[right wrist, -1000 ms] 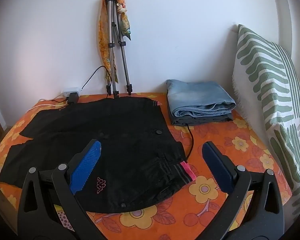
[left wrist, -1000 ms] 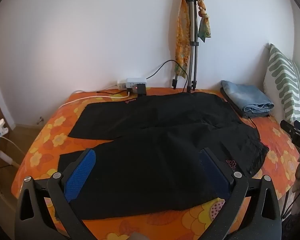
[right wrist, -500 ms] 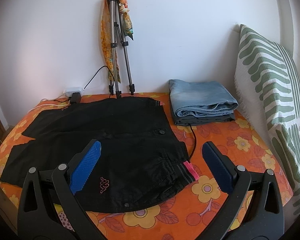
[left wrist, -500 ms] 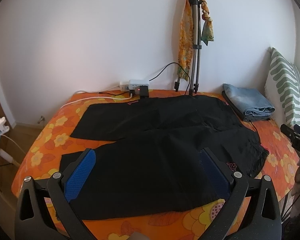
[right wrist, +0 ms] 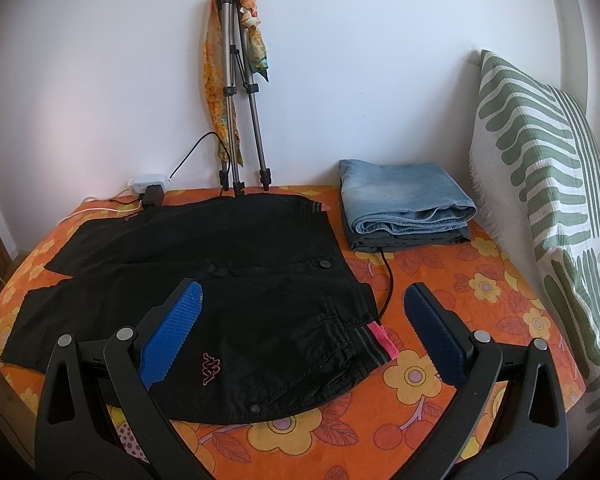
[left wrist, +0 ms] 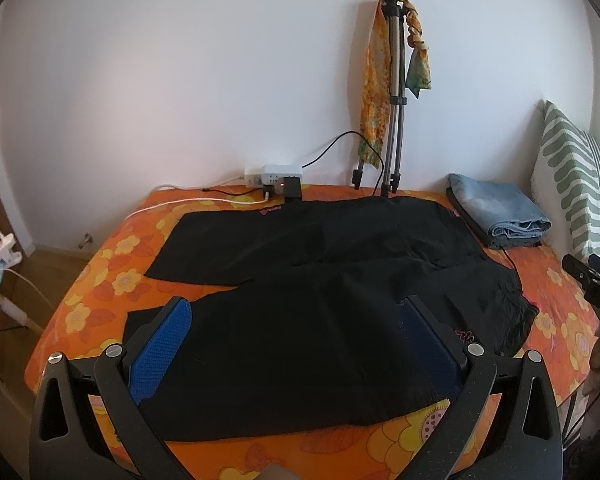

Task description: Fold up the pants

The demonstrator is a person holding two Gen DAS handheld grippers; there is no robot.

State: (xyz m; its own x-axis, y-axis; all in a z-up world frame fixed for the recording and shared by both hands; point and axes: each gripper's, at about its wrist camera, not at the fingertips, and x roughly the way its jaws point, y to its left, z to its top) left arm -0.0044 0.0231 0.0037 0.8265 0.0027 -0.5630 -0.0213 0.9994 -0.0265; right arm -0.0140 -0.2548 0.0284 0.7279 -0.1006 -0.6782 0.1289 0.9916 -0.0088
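Observation:
Black pants (left wrist: 311, 280) lie spread flat on the orange flowered bed, legs to the left, waist to the right. In the right wrist view the pants (right wrist: 236, 276) show a pink logo and pink waistband trim at the near right. My left gripper (left wrist: 296, 320) is open and empty, held above the near leg. My right gripper (right wrist: 303, 308) is open and empty, above the waist end. The right gripper's black body (left wrist: 591, 280) shows at the right edge of the left wrist view.
Folded blue jeans (right wrist: 403, 200) lie at the back right beside a green striped pillow (right wrist: 539, 184). A tripod with a scarf (left wrist: 395, 92) leans on the wall. A power strip (left wrist: 278, 174) with cables sits at the back edge. A black cable (right wrist: 387, 280) runs beside the waist.
Both grippers have drawn back and up a little, so the bed and pants look slightly farther and lower. The pants have not moved. Both grippers stay open.

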